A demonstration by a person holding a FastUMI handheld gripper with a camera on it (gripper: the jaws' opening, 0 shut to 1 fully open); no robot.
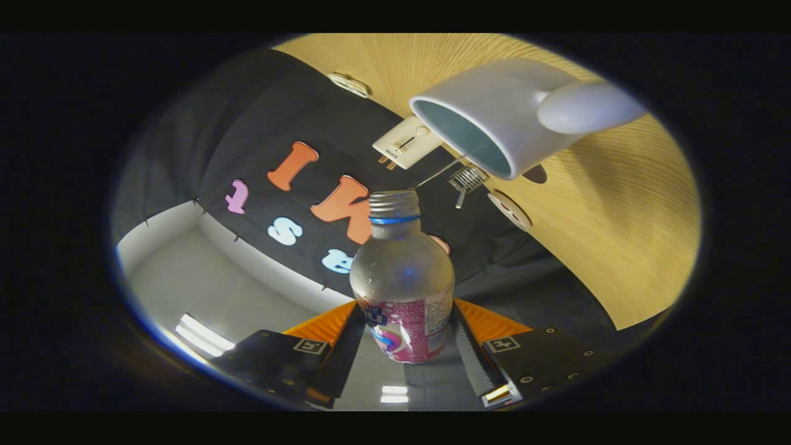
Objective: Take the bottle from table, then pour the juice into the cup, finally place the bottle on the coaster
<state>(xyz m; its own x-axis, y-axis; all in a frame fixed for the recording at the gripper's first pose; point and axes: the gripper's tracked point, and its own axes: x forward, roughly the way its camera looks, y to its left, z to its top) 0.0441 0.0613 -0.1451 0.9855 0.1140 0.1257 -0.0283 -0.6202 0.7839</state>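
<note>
A clear bottle [403,278] with a pink label, a blue neck ring and an uncapped threaded mouth sits between my fingers. My gripper [405,324] is shut on the bottle, one finger [346,346] pressing each side of the label. The whole view is tilted steeply, so the bottle leans with me. Beyond the bottle's mouth stands a white cup [494,117] with a handle, on the wooden table [605,235]; its blue-grey inside faces the bottle. The mouth is short of the cup's rim, and I see no juice flowing.
A round white disc [510,210] lies on the table near the cup, and another [349,83] lies farther off. A white boxy device [405,142] and a small wire utensil [466,179] lie by the table's edge. The booth's black cloth wall stands behind.
</note>
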